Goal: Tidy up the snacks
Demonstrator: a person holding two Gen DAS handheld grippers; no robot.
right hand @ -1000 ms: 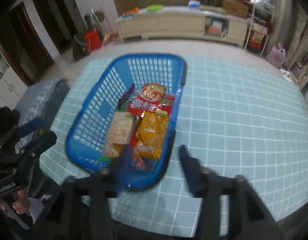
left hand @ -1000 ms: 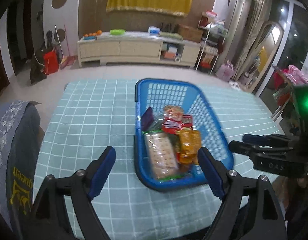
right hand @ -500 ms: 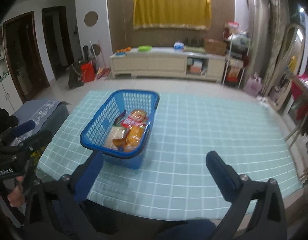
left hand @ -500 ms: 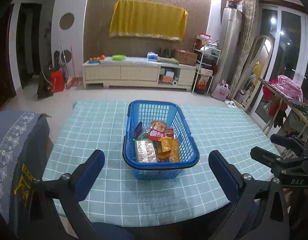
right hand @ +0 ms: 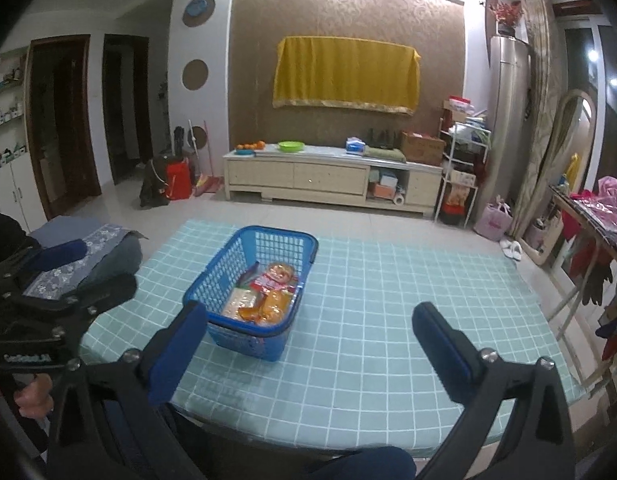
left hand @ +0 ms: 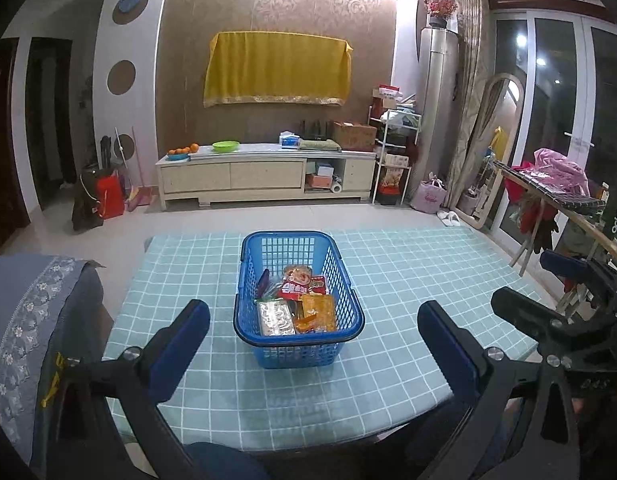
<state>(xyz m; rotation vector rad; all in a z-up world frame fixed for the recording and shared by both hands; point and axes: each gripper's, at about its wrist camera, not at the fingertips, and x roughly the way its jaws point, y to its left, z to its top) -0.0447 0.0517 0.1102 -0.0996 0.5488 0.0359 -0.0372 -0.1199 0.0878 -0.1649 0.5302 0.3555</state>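
A blue plastic basket (left hand: 250, 280) stands on the teal checked table (left hand: 408, 280); it also shows in the right wrist view (right hand: 212, 272). Inside lie several snack packs: a silver cracker pack (left hand: 275, 319), an orange pack (left hand: 318, 312) and a red pack (left hand: 294, 289). My left gripper (left hand: 314, 328) is open and empty, held back near the table's front edge, apart from the basket. My right gripper (right hand: 308, 326) is open and empty, to the right of the basket and nearer me. Each gripper shows at the edge of the other's view.
A chair with a grey-blue patterned cover (left hand: 32, 304) stands at the table's left. A cream TV cabinet (left hand: 264, 174) stands against the far wall. A folding rack with clothes (left hand: 556, 188) stands to the right of the table.
Both grippers have pulled back and up from the basket, which now looks smaller and farther away. Both stay open and empty. The basket and snacks have not moved.
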